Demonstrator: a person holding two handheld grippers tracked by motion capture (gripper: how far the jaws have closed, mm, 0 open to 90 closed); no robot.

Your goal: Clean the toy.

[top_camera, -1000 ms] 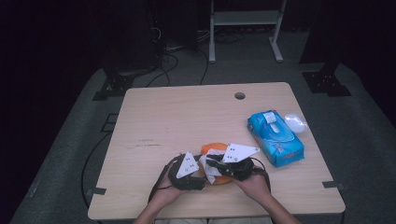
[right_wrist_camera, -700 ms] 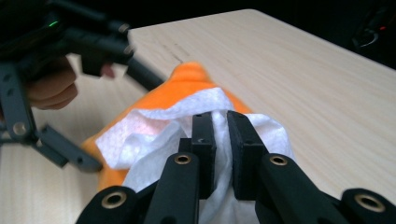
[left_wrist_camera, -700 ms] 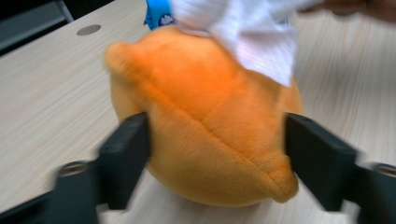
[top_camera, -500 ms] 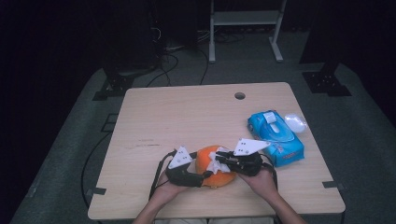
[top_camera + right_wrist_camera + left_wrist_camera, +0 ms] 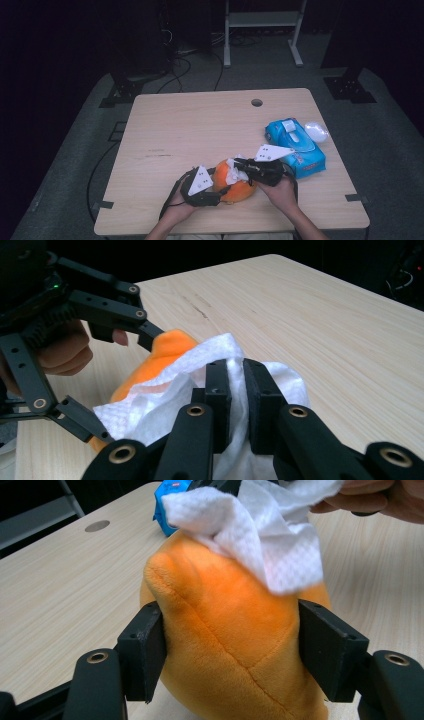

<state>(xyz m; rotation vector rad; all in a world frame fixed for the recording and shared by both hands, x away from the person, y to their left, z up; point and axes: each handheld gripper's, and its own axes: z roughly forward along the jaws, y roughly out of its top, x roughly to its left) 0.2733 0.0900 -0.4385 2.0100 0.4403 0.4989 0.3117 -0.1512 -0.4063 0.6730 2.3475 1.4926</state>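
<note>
I held the orange plush toy (image 5: 235,187) near the lower middle of the high view, resting on the light wooden tabletop (image 5: 200,125) close to its near edge. My left gripper (image 5: 222,190) clamped it from the left side; in the left gripper view the toy (image 5: 235,645) bulged between the two black jaws, both pads pressed into its fuzzy fabric. Those jaws had just been closing, with the toy between them.

My right gripper (image 5: 240,167) came in from the right, its jaws pinched nearly together on a crumpled white wipe (image 5: 234,172). In the right gripper view the wipe (image 5: 200,385) was squeezed in the narrow gap between the pads and draped over the top of the toy (image 5: 160,357), touching it. In the left gripper view the same wipe (image 5: 260,535) lay across the toy's upper end, in the upper right of the frame.

A blue wipe pack (image 5: 295,147) lay on the tabletop at the right of the high view, just behind my right hand (image 5: 282,192), with a clear plastic lid (image 5: 316,131) beside its far corner. A round cable hole (image 5: 257,102) sat near the tabletop's far edge.
</note>
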